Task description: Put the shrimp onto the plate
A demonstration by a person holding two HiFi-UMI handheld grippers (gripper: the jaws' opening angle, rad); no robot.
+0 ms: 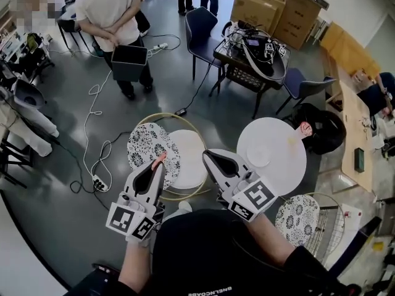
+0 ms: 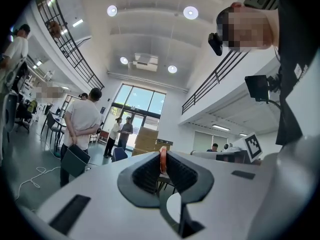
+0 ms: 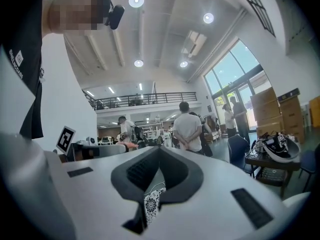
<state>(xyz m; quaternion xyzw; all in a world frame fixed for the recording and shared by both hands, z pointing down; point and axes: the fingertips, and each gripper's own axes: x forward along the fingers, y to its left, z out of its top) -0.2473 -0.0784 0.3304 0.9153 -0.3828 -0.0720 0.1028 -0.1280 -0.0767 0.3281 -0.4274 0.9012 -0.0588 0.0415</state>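
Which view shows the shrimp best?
Left gripper view: the shrimp is pinched in the left gripper, close and centred. Head view shows only its pink end past the tips; right gripper view, a tiny pink speck at most.

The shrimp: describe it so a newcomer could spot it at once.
Find the left gripper low in the head view, by the left patterned plate. The shrimp is pinched at its jaw tips. It is the only orange thing there, a thin sliver between dark jaws.

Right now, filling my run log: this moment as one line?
left claw: shut on shrimp | right claw: shut, empty | shrimp: lifted, not yet plated
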